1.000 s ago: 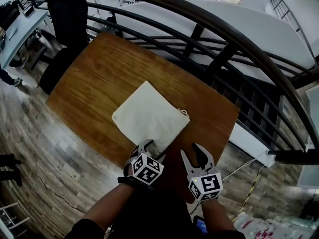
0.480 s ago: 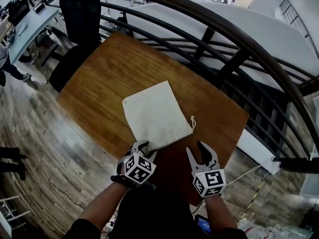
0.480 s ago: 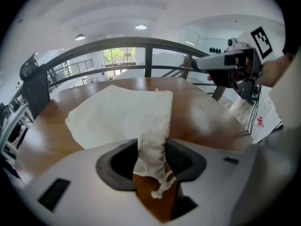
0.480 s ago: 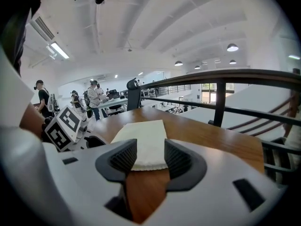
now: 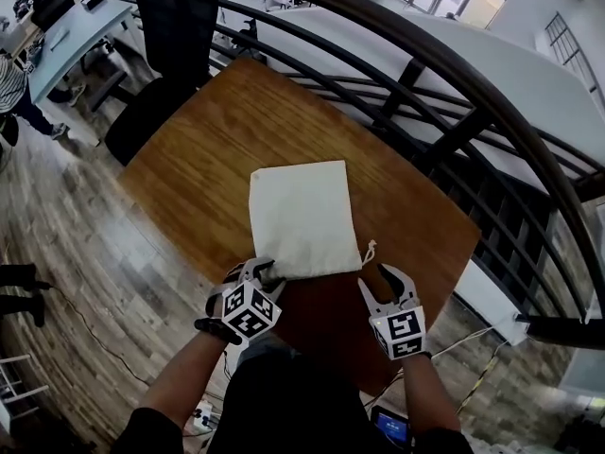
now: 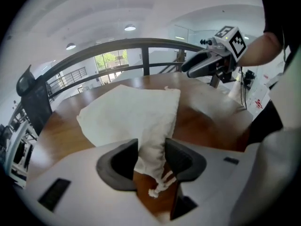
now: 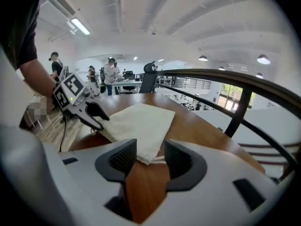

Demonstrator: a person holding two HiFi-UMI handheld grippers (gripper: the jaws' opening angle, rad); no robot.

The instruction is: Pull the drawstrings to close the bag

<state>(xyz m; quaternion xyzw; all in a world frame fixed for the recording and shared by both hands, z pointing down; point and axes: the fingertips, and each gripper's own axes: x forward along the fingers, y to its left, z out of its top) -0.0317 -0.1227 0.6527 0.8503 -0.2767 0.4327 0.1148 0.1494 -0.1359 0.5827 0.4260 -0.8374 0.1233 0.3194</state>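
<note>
So from my end: the cream cloth bag (image 5: 301,216) is lying flat on the wooden table (image 5: 208,130), on the part of the table closest to me, with its mouth end facing the table's near corner. My left gripper (image 5: 257,271) is over that near part of the table, on the bag's left mouth corner. Its jaws have just been closing, and now they're pinched narrow on a bunched-up fold of the cloth, with the knotted left drawstring end (image 6: 158,186) poking out on my side of the pads. The right gripper (image 5: 376,278) is also over the table's near corner, by the other mouth corner, jaws partly apart and not squeezing anything. In its own view that bag corner and the right drawstring (image 5: 370,250) show in the gap between the jaws, lying flat on the table top. The rest of the bag is spread smooth and sits a bit crooked to the table's edges.
</note>
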